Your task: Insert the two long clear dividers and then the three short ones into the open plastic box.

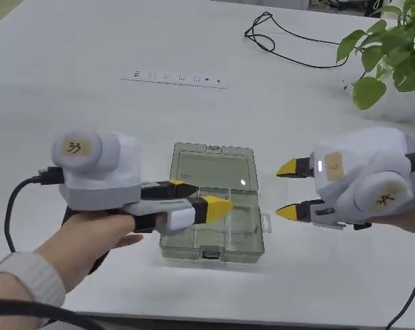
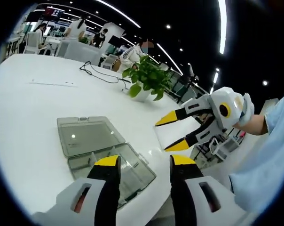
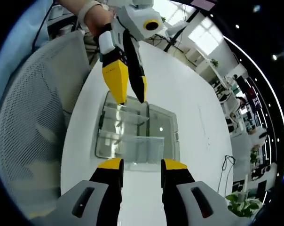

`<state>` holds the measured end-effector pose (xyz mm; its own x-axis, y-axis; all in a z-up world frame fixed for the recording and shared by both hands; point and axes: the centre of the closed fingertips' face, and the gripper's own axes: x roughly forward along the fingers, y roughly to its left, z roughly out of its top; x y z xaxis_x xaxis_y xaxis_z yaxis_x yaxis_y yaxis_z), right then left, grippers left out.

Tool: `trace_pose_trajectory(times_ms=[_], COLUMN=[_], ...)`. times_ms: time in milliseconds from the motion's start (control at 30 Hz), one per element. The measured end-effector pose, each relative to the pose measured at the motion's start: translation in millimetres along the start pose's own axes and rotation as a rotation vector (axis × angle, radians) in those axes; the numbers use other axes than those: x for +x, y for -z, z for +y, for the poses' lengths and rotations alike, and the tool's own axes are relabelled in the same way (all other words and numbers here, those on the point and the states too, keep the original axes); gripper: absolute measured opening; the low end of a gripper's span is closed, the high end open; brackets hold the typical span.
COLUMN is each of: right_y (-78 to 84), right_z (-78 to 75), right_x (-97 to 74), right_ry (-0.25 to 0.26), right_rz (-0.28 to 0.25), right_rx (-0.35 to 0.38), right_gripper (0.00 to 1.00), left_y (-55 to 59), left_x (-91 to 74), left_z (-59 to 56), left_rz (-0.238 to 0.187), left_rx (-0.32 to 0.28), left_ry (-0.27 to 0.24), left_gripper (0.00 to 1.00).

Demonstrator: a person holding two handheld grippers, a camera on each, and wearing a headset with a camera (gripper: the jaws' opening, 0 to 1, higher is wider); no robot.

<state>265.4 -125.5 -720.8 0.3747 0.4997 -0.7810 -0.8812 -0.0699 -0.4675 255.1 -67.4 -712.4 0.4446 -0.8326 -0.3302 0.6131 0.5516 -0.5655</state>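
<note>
plastic box [image 1: 211, 249] open near front edge of tabletop [image 1: 91, 55], lid laid back. clear dividers [image 3: 132, 117] seem seated in base; count unclear, so what's left can't be judged. left claw [image 1: 213, 197] apart, empty, over box's left side. right claw [image 1: 277, 192] apart, empty, just right of box. right gripper view shows partition lines plainer than head view. left gripper view adds potted plant [image 2: 144, 77] toward far edge.
</note>
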Motion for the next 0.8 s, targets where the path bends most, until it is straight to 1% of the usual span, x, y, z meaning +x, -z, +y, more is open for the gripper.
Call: trace_pose_trajectory(times_ms=[33,67,100,133,167,200,233,267,300,333,433,500,600,733,800], right_y=[-1.4,-2.7,-8.0,-9.0,-12.1,-14.1,-16.4,-17.0,-18.9,-19.9,-22.8,-25.6,-30.0,-30.8,-31.1], right_z=[1.1,2.5,2.4,2.9,3.2,3.0,3.3,3.5,3.4,4.5,6.1,7.5,9.8,10.6,10.5], right_x=[0.2,0.3,0.4,0.6,1.7,2.3,3.2,3.4,3.7,4.5,6.9,7.7,10.4,11.4,10.8], right_ry=[-0.006,-0.011,-0.006,-0.008,-0.010,-0.010,-0.015,-0.015,-0.012,-0.017,-0.024,-0.028,-0.033,-0.039,-0.037], right_rz=[0.008,0.014,0.001,0.001,0.008,0.003,0.000,0.001,0.001,0.002,0.002,-0.003,-0.006,-0.003,-0.002], right_rx=[-0.017,-0.014,-0.038,-0.046,-0.062,-0.064,-0.067,-0.070,-0.094,-0.096,-0.115,-0.120,-0.133,-0.134,-0.144], right_gripper=[0.32,0.32,0.32,0.32,0.32,0.32,0.32,0.32,0.32,0.32,0.32,0.32,0.32,0.32,0.32], left_y=[-0.5,-1.0,-0.8,-0.5,3.5,4.3,6.2,6.7,7.7,8.7,10.7,12.7,12.3,12.0,12.2], left_x=[1.8,3.4,5.7,6.3,9.6,10.6,11.7,12.0,12.4,12.4,13.1,13.2,12.6,11.4,10.9], left_z=[-4.2,-4.7,-3.5,-3.5,-1.9,-2.6,-3.9,-4.2,-5.6,-7.1,-9.4,-7.8,-7.3,-9.8,-10.4], left_rz=[-0.002,-0.003,-0.001,0.000,0.014,0.012,0.014,0.014,0.011,0.011,0.009,0.015,0.004,0.000,-0.002], left_rx=[-0.019,-0.028,-0.025,-0.025,-0.038,-0.048,-0.074,-0.078,-0.092,-0.103,-0.119,-0.132,-0.142,-0.158,-0.167], left_ry=[0.020,0.022,0.015,0.015,0.005,0.011,0.018,0.019,0.027,0.032,0.047,0.039,0.046,0.065,0.067], left_gripper=[0.37,0.32,0.29,0.27,0.25,0.24,0.23,0.21,0.19,0.18,0.13,0.11,0.08,0.00,0.00])
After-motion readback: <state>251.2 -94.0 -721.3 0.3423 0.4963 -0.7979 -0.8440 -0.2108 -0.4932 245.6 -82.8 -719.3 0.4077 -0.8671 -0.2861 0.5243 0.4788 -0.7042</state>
